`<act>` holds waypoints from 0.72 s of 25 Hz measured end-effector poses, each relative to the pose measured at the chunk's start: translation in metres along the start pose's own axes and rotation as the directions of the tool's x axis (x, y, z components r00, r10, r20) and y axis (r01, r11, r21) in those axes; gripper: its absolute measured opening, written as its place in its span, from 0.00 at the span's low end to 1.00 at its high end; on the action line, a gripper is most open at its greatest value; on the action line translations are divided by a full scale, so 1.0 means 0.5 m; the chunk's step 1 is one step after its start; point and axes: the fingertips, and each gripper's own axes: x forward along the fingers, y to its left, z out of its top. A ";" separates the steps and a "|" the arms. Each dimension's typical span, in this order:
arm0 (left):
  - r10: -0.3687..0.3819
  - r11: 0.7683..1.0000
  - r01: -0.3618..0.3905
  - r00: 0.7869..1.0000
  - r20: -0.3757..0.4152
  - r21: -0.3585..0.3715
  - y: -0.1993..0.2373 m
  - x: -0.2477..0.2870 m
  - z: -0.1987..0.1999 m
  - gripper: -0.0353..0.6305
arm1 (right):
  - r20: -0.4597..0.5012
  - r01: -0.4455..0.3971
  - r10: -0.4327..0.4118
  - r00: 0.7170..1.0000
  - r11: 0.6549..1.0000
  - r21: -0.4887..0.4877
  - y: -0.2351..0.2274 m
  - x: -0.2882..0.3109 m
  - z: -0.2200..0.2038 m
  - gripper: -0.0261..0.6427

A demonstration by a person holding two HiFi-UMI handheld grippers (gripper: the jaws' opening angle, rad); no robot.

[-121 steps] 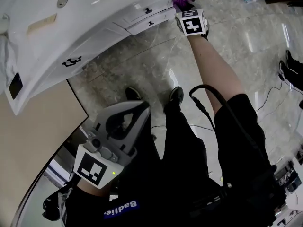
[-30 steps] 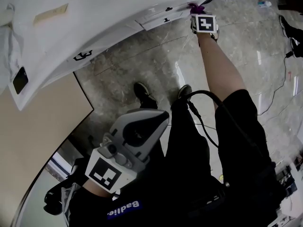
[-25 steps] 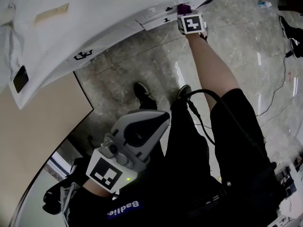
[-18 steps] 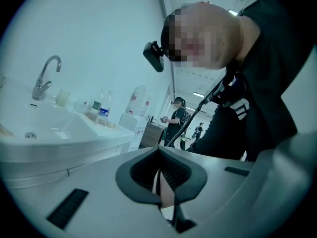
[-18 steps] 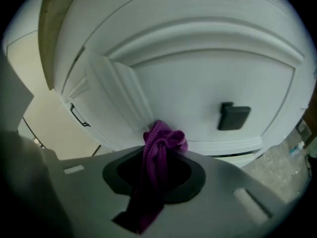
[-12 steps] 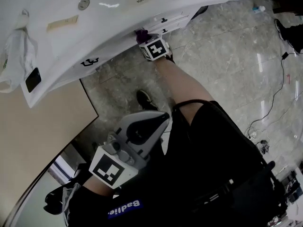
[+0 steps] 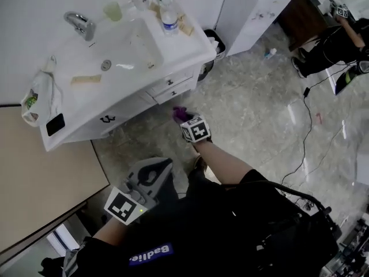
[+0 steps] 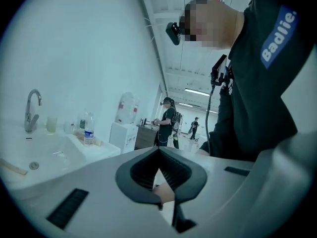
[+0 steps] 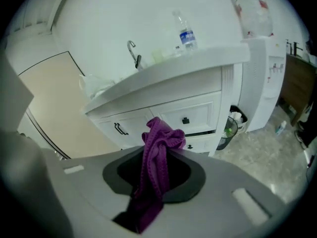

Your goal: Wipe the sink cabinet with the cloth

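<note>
The white sink cabinet (image 7: 130, 100) stands at the upper left of the head view, its drawer fronts (image 9: 190, 115) facing me. My right gripper (image 7: 184, 118) is held over the floor, a short way in front of the drawers and clear of them. It is shut on a purple cloth (image 7: 181, 113), which bunches up above the jaws (image 9: 159, 148). My left gripper (image 7: 154, 169) hangs low by my body, far from the cabinet. Its jaws are shut with nothing between them (image 8: 159, 175).
On the countertop are a tap (image 7: 78, 23), a green cup (image 7: 113, 10) and water bottles (image 7: 168, 17). A plastic bag (image 7: 36, 97) hangs at the cabinet's left end. A bin (image 7: 214, 41) and a white unit (image 7: 253, 7) stand to the right; a cable (image 7: 304, 140) crosses the floor. Another person (image 7: 340, 36) is far right.
My right gripper slid leftward along the cabinet front with the cloth, then drew back off it. The head view has pulled back, so the whole sink top now shows.
</note>
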 end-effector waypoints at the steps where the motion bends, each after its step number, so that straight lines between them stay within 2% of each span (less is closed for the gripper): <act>1: 0.014 1.000 -0.014 1.000 0.015 0.013 -0.011 0.004 0.019 0.04 | 0.018 -0.001 0.002 1.000 1.000 -0.020 -0.006 -0.044 0.017 0.16; 3: 0.049 0.998 -0.050 0.998 0.046 0.030 -0.044 -0.001 0.061 0.04 | 0.050 -0.022 0.025 0.998 0.998 -0.060 0.010 -0.134 0.039 0.16; 8: 0.111 0.992 -0.116 0.986 0.125 0.038 -0.147 -0.054 0.165 0.04 | 0.105 -0.113 0.131 0.986 0.980 -0.161 0.138 -0.347 0.049 0.16; 11: 0.089 0.993 -0.100 0.984 0.157 0.064 -0.190 -0.070 0.194 0.04 | 0.139 -0.132 0.170 0.976 0.960 -0.247 0.205 -0.431 0.062 0.16; 14: 0.064 0.995 -0.075 0.985 0.161 0.067 -0.231 -0.096 0.187 0.04 | 0.143 -0.141 0.197 0.970 0.934 -0.329 0.293 -0.491 0.042 0.16; 18: 0.021 0.997 -0.036 0.978 0.207 0.073 -0.272 -0.147 0.187 0.04 | 0.162 -0.147 0.228 0.960 0.905 -0.399 0.415 -0.548 0.025 0.16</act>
